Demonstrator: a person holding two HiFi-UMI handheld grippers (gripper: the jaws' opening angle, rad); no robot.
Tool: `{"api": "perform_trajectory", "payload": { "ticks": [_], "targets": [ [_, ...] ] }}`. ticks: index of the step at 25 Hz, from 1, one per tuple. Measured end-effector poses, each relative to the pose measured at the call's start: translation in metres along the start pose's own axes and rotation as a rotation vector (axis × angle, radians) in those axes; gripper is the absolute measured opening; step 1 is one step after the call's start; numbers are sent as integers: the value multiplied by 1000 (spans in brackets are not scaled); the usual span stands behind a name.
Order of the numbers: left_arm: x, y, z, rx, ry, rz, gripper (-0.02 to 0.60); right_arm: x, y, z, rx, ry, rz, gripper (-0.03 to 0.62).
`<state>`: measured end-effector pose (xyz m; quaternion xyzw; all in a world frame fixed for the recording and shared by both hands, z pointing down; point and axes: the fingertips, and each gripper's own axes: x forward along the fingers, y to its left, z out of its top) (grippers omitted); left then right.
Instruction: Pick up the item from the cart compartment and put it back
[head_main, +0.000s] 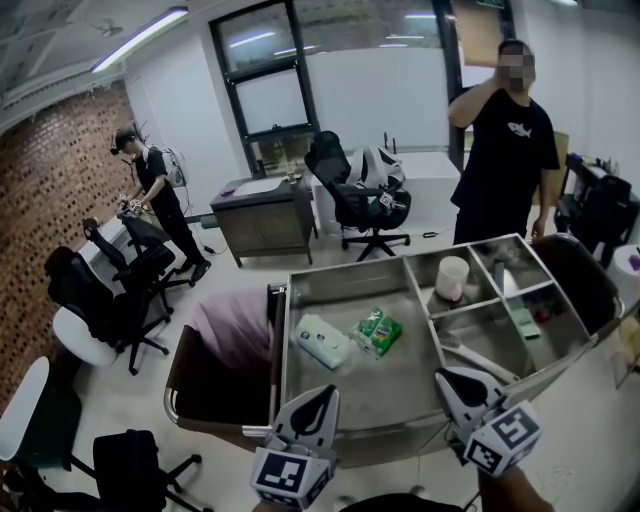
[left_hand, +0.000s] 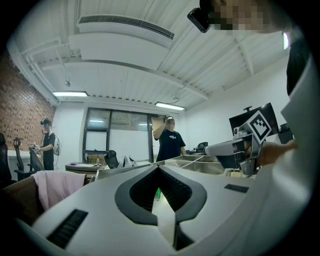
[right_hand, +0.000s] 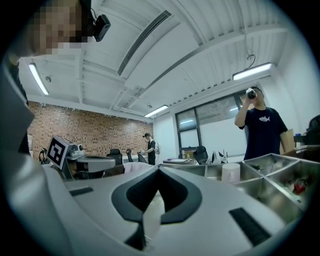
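Office cart (head_main: 345, 272), big compartment (head_main: 400, 385): white packet (head_main: 323, 340) and green packet (head_main: 379, 331) are seen lying; left tool (head_main: 322, 392) and right tool (head_main: 446, 376) are held short, clenched on nothing.

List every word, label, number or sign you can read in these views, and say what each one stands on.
No text is legible in any view.
Green packet in the cart: print too small to read.
White packet beside it: print blurred.
Black T-shirt: a white fish graphic, no words.
Marker cubes: square code patterns only, no letters.
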<state>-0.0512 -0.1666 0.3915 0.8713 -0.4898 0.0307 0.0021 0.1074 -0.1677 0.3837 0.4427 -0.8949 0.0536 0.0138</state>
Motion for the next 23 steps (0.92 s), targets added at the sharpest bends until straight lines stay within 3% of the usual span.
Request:
{"api": "perform_trajectory", "payload": {
  "ticks": [23],
  "targets": [
    [5,-5,5,-8,-11,-6,0,8,-2,-1,3,4,8,18]
  ]
}}
